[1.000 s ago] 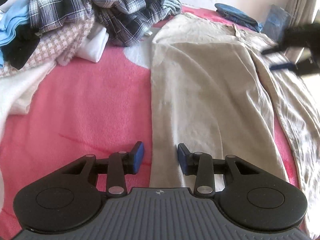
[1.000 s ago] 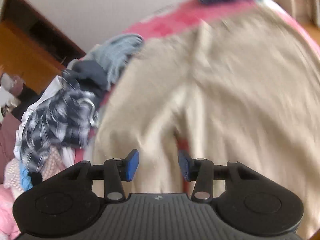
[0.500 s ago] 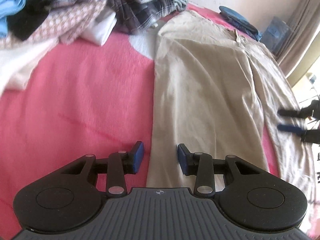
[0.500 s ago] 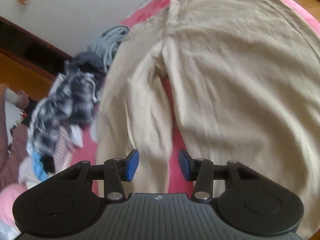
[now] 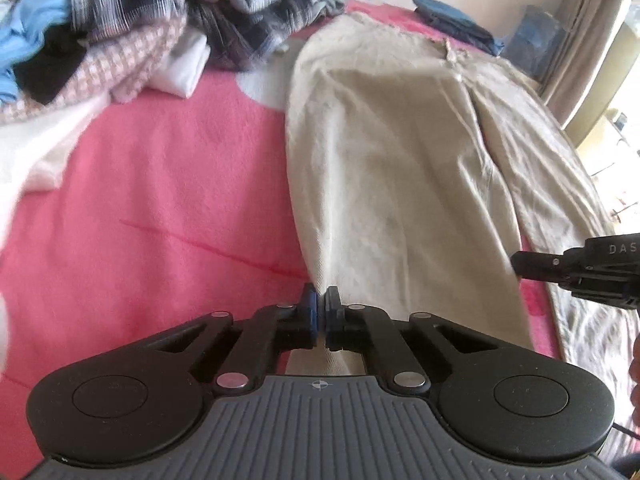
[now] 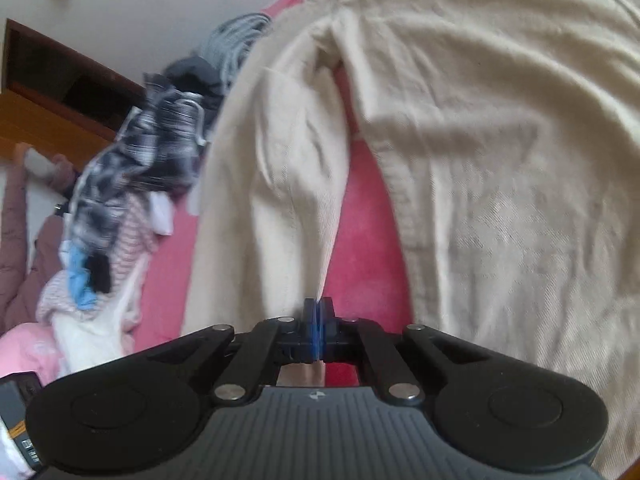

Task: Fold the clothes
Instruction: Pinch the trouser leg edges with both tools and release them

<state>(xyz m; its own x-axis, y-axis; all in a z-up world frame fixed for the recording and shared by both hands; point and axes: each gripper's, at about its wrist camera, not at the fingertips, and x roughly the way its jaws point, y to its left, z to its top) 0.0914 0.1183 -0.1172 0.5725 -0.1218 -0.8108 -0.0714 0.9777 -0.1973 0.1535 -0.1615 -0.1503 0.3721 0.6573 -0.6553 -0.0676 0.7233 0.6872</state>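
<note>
Left gripper (image 5: 321, 307) and right gripper (image 6: 318, 312) each pinch a hem of the beige cotton trousers (image 5: 400, 168) on the pink bed (image 5: 168, 184).

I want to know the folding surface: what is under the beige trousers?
A pink blanket lies under the beige trousers, showing beside and between the legs. What the cloth covers directly cannot be seen.

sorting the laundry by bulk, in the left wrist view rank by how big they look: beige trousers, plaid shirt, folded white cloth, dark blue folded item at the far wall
1. beige trousers
2. plaid shirt
3 and 4. folded white cloth and dark blue folded item look alike in size; the blue one lies farther away, so I won't rank them.
</note>
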